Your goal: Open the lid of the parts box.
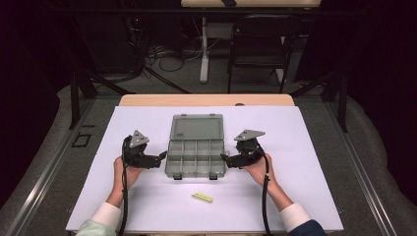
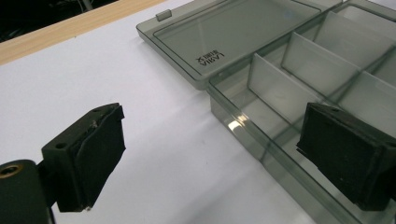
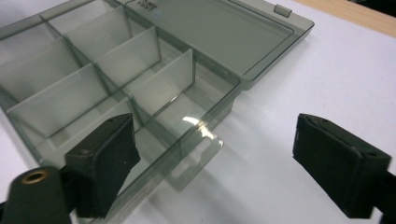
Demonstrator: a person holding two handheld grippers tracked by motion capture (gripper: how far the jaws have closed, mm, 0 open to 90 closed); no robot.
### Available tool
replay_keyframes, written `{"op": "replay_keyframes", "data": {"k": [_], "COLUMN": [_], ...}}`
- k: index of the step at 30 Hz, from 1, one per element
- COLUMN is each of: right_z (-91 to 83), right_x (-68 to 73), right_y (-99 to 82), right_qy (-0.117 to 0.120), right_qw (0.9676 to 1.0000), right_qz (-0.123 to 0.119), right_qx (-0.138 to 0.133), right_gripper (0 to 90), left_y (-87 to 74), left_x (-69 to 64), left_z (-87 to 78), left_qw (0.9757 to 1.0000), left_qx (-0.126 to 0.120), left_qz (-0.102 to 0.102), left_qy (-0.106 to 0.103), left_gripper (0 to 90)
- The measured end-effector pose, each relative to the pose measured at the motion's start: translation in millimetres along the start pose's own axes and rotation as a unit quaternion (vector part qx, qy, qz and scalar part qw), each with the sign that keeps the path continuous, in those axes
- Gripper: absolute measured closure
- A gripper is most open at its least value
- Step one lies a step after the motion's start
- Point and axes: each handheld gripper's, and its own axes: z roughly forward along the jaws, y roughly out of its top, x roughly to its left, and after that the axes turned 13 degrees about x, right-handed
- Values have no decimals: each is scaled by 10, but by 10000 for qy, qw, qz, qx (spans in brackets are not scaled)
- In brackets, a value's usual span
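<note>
An open grey see-through compartment box (image 1: 195, 157) lies in the middle of the white table cover (image 1: 147, 206), its lid (image 1: 197, 128) folded flat to the far side. Its compartments (image 2: 299, 70) (image 3: 93, 70) hold nothing that I can see. My left gripper (image 1: 162, 156) (image 2: 210, 154) is at the box's left side, open, with one pad over the box's wall and the other over the table. My right gripper (image 1: 224, 158) (image 3: 215, 158) is at the box's right side, open, with the box's near corner and a latch tab (image 3: 198, 156) between the jaws, untouched.
A small yellow-green strip (image 1: 202, 197) lies on the cover in front of the box. The wooden table edge (image 1: 206, 100) runs along the far side. Beyond it stand a black chair (image 1: 260, 44) and a white table leg (image 1: 204, 49), with cables on the floor.
</note>
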Motion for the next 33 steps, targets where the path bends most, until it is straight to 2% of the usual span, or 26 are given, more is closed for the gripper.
{"op": "replay_keyframes", "data": {"k": [2, 7, 10, 13, 16, 17, 18, 20, 22, 27, 33], "right_z": [-21, -34, -52, -66, -81, -94, -94, -105, -112, -143, -151], "right_x": [18, 19, 30, 45, 86, 94, 94, 117, 126, 146, 162], "right_y": [-65, -171, -234, -260, -293, -295, -295, -312, -320, -348, -352], "right_qy": [10, 58, 66, 58, 52, 40, 40, 77, 86, 124, 183], "right_qw": [10000, 9999, 9999, 9999, 9999, 9999, 9999, 9998, 9998, 9998, 9997], "right_qz": [-37, -18, -22, -26, -116, -148, -148, -165, -150, -119, -124], "right_qx": [37, 98, 96, 92, -7, 75, 75, 65, 69, 84, 67], "right_gripper": [73, 24, 1, 0, 0, 0, 0, 0, 0, 0, 0], "left_y": [-88, -176, -243, -302, -392, -392, -418, -451, -474, -481, -499], "left_x": [-54, -138, -218, -277, -289, -289, -287, -268, -271, -298, -342], "left_z": [-52, -90, -126, -161, -190, -190, -204, -220, -221, -211, -198], "left_qw": [10000, 10000, 10000, 9999, 9999, 9999, 9998, 10000, 10000, 9999, 9998], "left_qx": [-14, 8, 2, 1, 62, 62, 55, -23, -51, -82, -98], "left_qz": [4, 29, 49, 119, 118, 118, 93, -39, -80, -65, 3], "left_qy": [30, 62, 30, 119, 97, 97, 138, 25, 13, 47, 180], "left_gripper": [43, 13, 2, 1, 1, 1, 1, 1, 1, 0, 1]}}
